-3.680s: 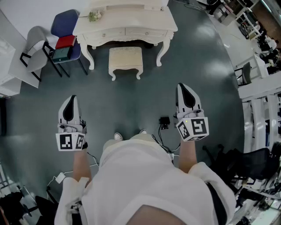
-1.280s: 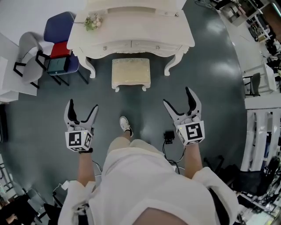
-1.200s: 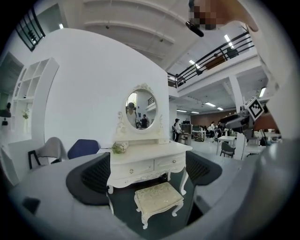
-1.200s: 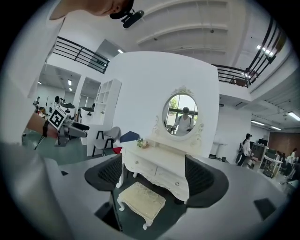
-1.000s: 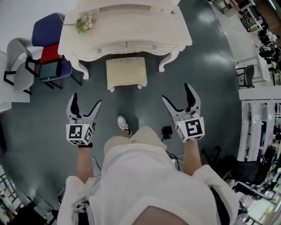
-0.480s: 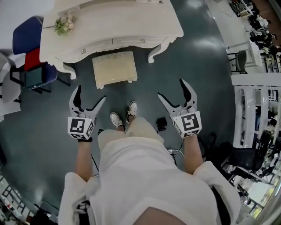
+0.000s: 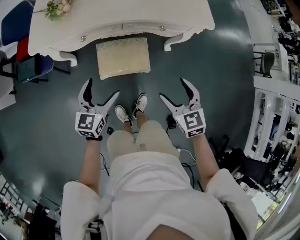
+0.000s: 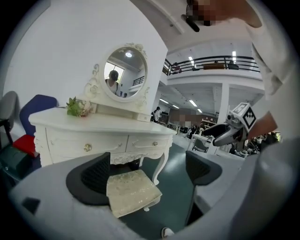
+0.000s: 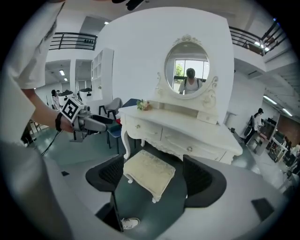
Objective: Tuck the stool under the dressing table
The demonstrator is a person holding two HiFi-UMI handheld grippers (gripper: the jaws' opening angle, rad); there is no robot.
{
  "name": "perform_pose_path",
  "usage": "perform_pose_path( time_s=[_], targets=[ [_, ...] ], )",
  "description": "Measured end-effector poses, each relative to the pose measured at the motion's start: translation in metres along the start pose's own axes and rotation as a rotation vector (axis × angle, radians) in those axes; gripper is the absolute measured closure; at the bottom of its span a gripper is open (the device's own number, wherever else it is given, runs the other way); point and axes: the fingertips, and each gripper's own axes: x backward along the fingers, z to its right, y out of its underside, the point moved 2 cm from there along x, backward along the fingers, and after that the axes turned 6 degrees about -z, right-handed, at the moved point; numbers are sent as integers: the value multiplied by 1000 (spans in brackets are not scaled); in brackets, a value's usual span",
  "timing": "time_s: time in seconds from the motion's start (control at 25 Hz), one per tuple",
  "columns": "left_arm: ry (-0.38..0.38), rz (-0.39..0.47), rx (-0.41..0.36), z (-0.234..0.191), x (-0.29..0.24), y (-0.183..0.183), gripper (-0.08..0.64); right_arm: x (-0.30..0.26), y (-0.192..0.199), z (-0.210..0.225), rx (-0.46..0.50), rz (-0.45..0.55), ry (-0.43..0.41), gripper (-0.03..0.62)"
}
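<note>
- One cream square stool with a padded top (image 7: 123, 57) stands on the dark green floor (image 7: 211, 70), in front of the white wooden desk with curvy legs (image 7: 140, 14).
- The stool sits between the desk's two front legs. Its far edge is right at the desk's front edge, and most of it is out in the open.
- The desk has two drawers, each with one round knob (image 7: 83, 38) (image 7: 161, 28).
- One small bunch of flowers (image 7: 55, 8) lies on the desk's left end, and one round mirror (image 9: 190, 73) stands at the back.
- The left hand-held gripper (image 7: 101, 89) is held out above the floor, near the stool. Its jaws are wide apart with nothing between them.
- The right hand-held gripper (image 7: 172, 89) is held out the same way, jaws wide apart and holding nothing.
- Two white shoes (image 7: 122, 114) (image 7: 140, 103) stand between the two grippers.
- One blue chair (image 7: 14, 23) stands left of the desk.
</note>
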Motion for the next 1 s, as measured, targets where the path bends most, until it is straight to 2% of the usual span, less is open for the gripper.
perform_pose_path(
  time_s=[0.08, 0.16, 0.24, 0.32, 0.48, 0.64, 0.8, 1.0],
  targets=[
    [-17, -28, -14, -11, -22, 20, 63, -31, 19, -3, -19, -26, -64, 199],
    [-64, -46, -80, -25, -41, 40, 63, -55, 33, -6, -32, -34, -118, 190],
    [-111, -82, -153, -41, -55, 63, 63, -79, 49, -7, -31, -54, -139, 190],
    [-137, -140, -181, -57, -69, 88, 63, -108, 68, -8, -40, -86, -154, 190],
    [-160, -225, -150, -80, -95, 131, 63, -165, 107, -4, -30, -153, -193, 192],
    [-154, -309, -136, -98, -117, 170, 63, -218, 134, 6, 1, -200, -192, 192],
    [-134, -417, -167, -116, -141, 216, 64, -267, 165, 16, 90, -260, -169, 192],
    [-152, -531, -179, -136, -164, 265, 64, -306, 204, 21, 95, -315, -171, 192]
  ],
)
